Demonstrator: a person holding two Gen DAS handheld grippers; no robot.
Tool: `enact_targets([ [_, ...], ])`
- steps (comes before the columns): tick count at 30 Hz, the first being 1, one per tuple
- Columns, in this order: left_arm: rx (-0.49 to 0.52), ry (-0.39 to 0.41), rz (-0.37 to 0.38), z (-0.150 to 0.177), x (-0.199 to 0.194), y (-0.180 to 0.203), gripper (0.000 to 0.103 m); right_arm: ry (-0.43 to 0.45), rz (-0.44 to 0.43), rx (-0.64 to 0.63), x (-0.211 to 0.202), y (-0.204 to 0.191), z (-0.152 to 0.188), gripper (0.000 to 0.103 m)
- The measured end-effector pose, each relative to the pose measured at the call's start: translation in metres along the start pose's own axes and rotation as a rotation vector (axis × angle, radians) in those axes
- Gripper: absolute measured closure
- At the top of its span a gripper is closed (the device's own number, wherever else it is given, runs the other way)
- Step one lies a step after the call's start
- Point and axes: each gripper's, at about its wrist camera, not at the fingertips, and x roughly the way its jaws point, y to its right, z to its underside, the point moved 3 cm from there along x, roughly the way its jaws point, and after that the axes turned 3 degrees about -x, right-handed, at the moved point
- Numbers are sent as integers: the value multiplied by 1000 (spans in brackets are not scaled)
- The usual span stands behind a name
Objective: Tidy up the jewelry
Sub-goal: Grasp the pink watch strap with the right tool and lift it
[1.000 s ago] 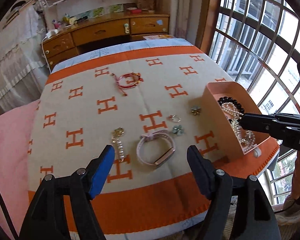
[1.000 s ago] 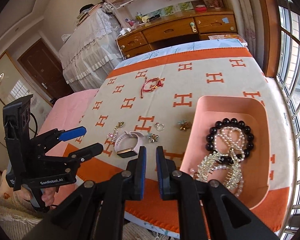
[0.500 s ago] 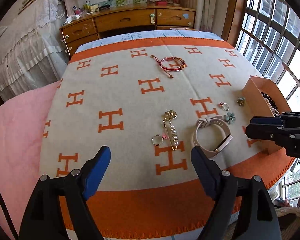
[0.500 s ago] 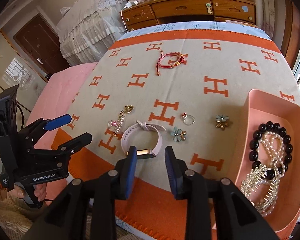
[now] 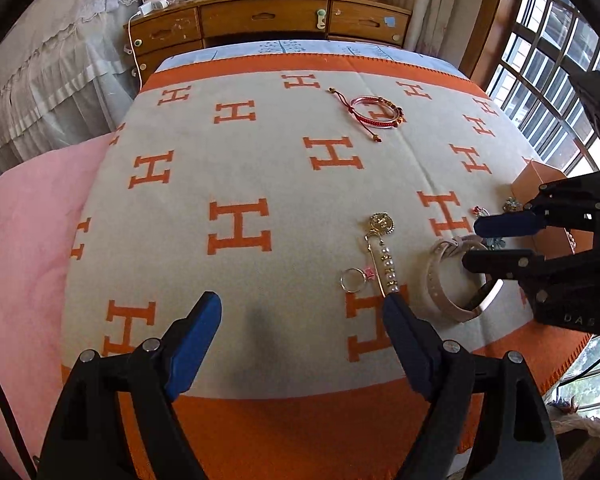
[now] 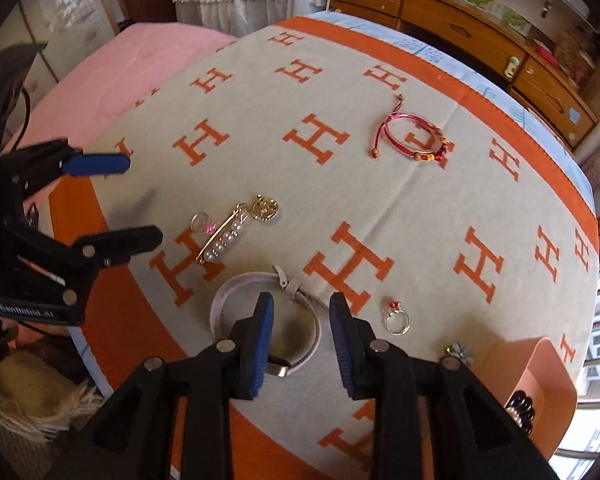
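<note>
A few beaded pieces already lay in the pink box, while the watch, pin, rings and red bracelet remained on the blanket. The right hand-held gripper, part-open and empty, had just been opening over the watch; the left hand-held gripper stood wide and empty.

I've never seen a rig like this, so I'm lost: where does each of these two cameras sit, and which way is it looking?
Left wrist: sits on the left gripper, looking steeply down its open blue-padded fingers at the beige blanket with orange H letters; the right gripper shows at the right edge.
Right wrist: sits on the right gripper, looking down at the pale pink watch band under its parted fingers; the left gripper shows at left.
Shared: the watch band, the gold pearl brooch pin and the red cord bracelet.
</note>
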Motion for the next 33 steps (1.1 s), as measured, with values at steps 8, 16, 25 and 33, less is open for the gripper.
enact_targets([
  [8, -15, 17, -29, -28, -2, -10, 22, -34, 69, -165, 12, -6, -5, 74],
  [16, 4, 57, -35, -49, -11, 0, 22, -46, 1, -177, 11, 4, -9, 74],
  [25, 42, 31, -46, -69, -1, 16, 22, -11, -72, -127, 13, 5, -2, 98],
  [33, 72, 6, 0, -108, 15, 39, 22, 159, -44, 247, -30, 78, 0, 97],
])
